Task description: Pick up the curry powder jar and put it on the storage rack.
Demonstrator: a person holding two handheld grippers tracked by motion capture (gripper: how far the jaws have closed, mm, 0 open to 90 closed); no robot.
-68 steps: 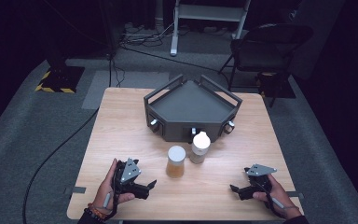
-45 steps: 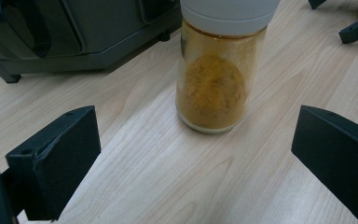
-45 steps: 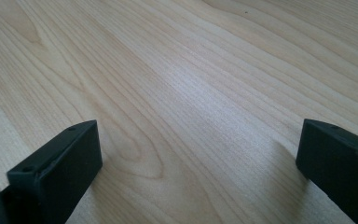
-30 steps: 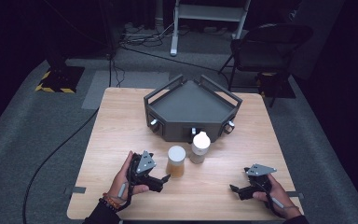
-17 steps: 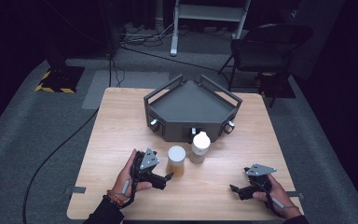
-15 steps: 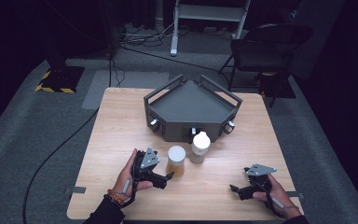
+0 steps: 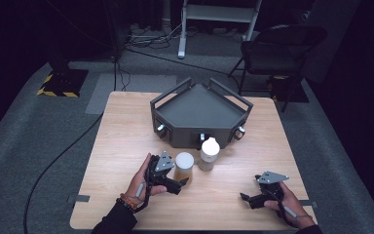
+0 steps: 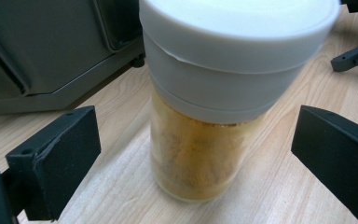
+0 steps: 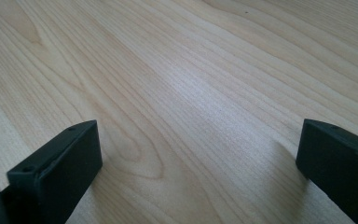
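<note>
Reaching to grasp, seemingly: left gripper (image 7: 181,183) spread wide around the white-lidded jar (image 8: 214,121) of tan powder standing before the grey tray (image 7: 199,105), needing to close; right gripper (image 7: 246,197) spread wide, empty

jar (image 8: 204,135): clear cylinder, wide white screw lid, filled most of the way with tan-orange powder; stands upright on the wooden counter (image 7: 126,126), near its front middle, just in front of a grey angular tray (image 7: 199,105). bottle (image 7: 208,154): small, pale, white rounded cap; upright, just beside the jar on its right.
</note>
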